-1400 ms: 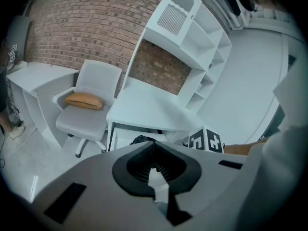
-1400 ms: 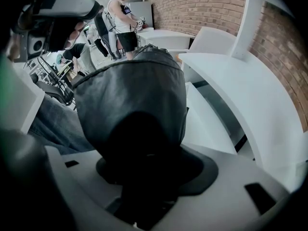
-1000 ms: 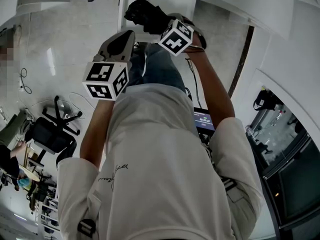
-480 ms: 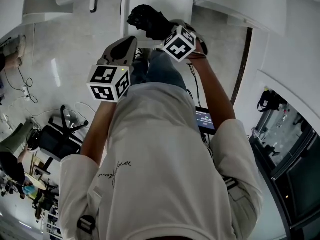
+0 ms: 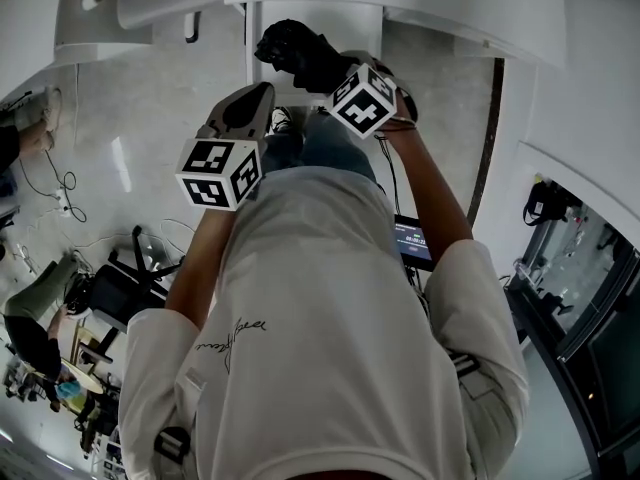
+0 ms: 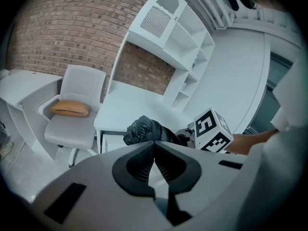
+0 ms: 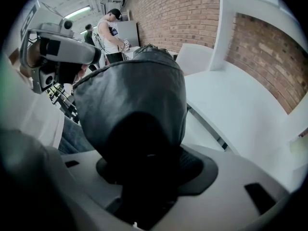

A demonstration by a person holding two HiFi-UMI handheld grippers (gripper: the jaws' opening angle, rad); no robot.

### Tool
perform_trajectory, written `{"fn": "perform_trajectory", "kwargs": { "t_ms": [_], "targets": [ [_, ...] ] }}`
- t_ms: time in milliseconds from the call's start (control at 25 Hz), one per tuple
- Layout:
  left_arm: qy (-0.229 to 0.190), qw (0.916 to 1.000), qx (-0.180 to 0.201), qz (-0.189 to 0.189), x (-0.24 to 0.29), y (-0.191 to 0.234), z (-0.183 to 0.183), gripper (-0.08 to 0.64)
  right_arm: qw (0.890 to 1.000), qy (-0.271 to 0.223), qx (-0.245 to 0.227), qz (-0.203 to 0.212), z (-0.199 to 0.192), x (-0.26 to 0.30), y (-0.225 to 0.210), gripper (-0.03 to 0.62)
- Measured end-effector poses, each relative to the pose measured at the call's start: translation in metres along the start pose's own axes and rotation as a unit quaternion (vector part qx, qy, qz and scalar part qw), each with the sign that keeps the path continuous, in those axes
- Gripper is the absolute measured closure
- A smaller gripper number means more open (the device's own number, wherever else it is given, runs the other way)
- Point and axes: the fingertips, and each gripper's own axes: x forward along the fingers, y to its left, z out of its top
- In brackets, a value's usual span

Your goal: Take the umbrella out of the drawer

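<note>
1. Right tongs (image 7: 144,165): pinching the folded black umbrella (image 7: 134,97). The dark fabric bundle fills the gap between the pads and bulges up past them.
2. Left tongs (image 6: 154,146): pressed together at the tips, with nothing between them.
3. From overhead, the right tongs (image 5: 335,68) are raised in front of the person's chest, and the umbrella (image 5: 298,50) sticks out beyond the marker cube (image 5: 363,99). The left tongs (image 5: 258,96) are alongside at about the same height, just beside the umbrella but not touching it.
4. The left gripper view confirms this: the umbrella (image 6: 144,130) hangs in the air just past the closed tips, with the right-hand marker cube (image 6: 213,130) behind it.
5. The umbrella is held up in the air, clear of the white desk (image 6: 137,105), which lies just beyond it. I cannot make out the drawer itself.
6. The desk (image 7: 231,105) runs along a brick wall (image 6: 62,28), with white shelving (image 6: 180,42) standing above it.
7. A white chair (image 6: 77,107) is to the left of the desk, with a tan cushion (image 6: 70,108) lying on its seat.
8. A small lit screen (image 5: 412,240) hangs at the person's waist.
9. Other people are in the room: one standing far back (image 7: 113,30) and one seated low at the edge of the pale floor (image 5: 120,148).
</note>
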Motion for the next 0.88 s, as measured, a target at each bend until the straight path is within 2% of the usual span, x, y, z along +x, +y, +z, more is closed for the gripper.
{"fn": "perform_trajectory", "kwargs": {
  "t_ms": [200,560,880],
  "targets": [
    [-0.011,0.9998,-0.005,-0.016,-0.004,-0.006,0.009,0.543,1.000,-0.008,0.008,-0.001,0.003,-0.009,0.002,0.348],
    [-0.032,0.9993,-0.007,-0.017,-0.016,0.009,0.023,0.543,0.999,-0.019,0.034,-0.015,0.014,-0.030,-0.001,0.348],
    [-0.049,0.9985,-0.010,-0.024,-0.019,0.016,0.035,0.543,0.996,-0.050,0.070,-0.032,0.027,-0.053,-0.007,0.348]
  ]
}}
